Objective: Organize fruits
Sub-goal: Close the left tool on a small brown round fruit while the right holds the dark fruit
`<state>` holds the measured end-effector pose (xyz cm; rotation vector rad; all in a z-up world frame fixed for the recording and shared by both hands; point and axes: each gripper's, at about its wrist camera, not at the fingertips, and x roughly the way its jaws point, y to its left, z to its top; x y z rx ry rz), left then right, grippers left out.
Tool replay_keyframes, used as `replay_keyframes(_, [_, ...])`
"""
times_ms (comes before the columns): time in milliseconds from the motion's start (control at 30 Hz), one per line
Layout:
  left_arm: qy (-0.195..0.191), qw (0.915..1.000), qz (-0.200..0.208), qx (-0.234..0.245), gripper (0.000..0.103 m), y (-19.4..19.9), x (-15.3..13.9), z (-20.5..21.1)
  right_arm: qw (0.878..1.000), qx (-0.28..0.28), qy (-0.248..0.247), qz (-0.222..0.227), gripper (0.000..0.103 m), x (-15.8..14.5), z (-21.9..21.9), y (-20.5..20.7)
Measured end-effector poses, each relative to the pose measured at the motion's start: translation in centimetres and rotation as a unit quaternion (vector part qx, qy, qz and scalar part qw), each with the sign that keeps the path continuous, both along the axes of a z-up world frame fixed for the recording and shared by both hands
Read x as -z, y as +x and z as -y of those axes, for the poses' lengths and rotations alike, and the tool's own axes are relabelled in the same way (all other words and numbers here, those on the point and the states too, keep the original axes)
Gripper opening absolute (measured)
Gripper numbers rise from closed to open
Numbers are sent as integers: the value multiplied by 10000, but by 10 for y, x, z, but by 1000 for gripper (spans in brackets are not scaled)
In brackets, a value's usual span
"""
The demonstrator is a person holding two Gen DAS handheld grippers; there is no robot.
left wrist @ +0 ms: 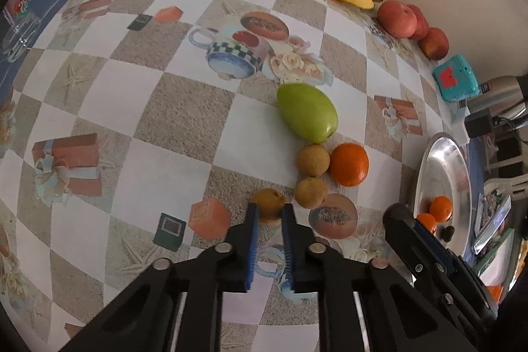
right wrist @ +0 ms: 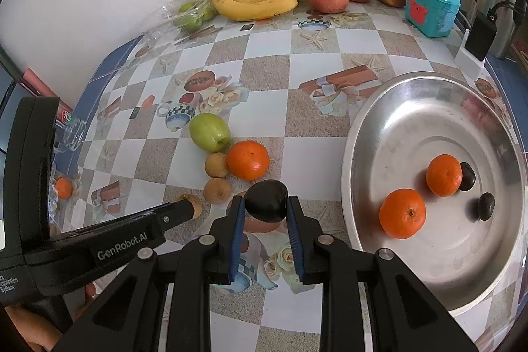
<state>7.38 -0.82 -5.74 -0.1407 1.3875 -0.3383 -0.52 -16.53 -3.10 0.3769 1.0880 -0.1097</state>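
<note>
The right gripper (right wrist: pixel 265 203) pinches a dark fruit (right wrist: pixel 266 200) just above the checkered tablecloth (right wrist: pixel 313 134), its long axis spanning the pads, beside the steel bowl (right wrist: pixel 412 88). The left gripper (left wrist: pixel 270 210), marked "GenRobot.AI", clamps a small brown fruit (left wrist: pixel 269 200) on the cloth. The nearby green mango (left wrist: pixel 307 112) lies diagonally.

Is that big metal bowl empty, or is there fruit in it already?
Not empty. The metal bowl holds two oranges and two small dark fruits; most of its floor is bare.
</note>
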Motion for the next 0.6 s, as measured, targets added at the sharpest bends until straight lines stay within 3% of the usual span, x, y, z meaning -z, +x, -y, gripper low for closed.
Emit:
replay_keyframes(433, [-85, 9999, -111, -69, 15, 2, 5, 0, 10000, 25, 37, 30, 26, -2, 2, -2])
replay_keyframes(600, [-57, 9997, -193, -113, 28, 3, 10, -1, 10000, 19, 44, 24, 26, -2, 2, -2])
